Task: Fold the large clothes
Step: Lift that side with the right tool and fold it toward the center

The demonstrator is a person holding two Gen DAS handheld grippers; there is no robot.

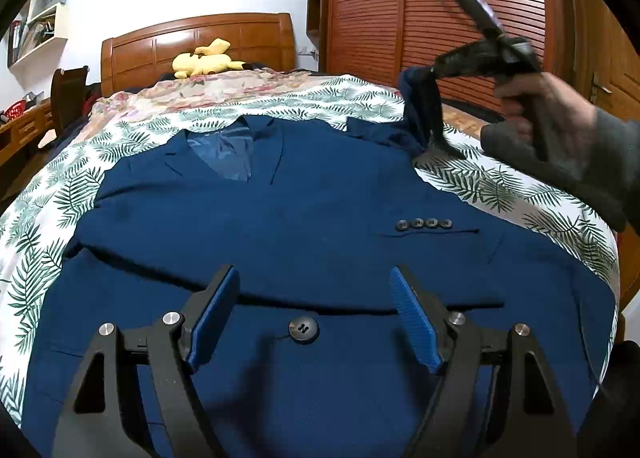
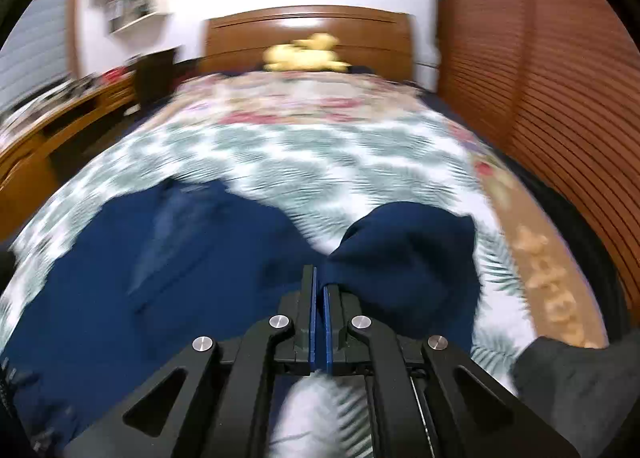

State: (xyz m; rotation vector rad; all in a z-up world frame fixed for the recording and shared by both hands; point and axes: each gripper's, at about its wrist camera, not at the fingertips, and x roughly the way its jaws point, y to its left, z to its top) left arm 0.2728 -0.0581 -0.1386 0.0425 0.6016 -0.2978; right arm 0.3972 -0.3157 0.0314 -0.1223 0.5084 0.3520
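Navy jacket (image 2: pixel 168 258) blurred, its sleeve (image 2: pixel 408 258) between pinched right hand-held gripper (image 2: pixel 319 278) pads.

Matt navy woven jacket (image 1: pixel 280 225) beneath the jaws; ribbed blue rubber pads (image 1: pixel 416 322); glossy plastic button (image 1: pixel 303 329) between them; beyond, printed cotton sheet (image 1: pixel 480 181), polished wood headboard (image 1: pixel 200 41).

No readable text from my feeds; books on wall shelf (image 1: pixel 38 23) too small to read; orange marks on floor mat (image 2: pixel 554 290) blurred, can't make out characters.
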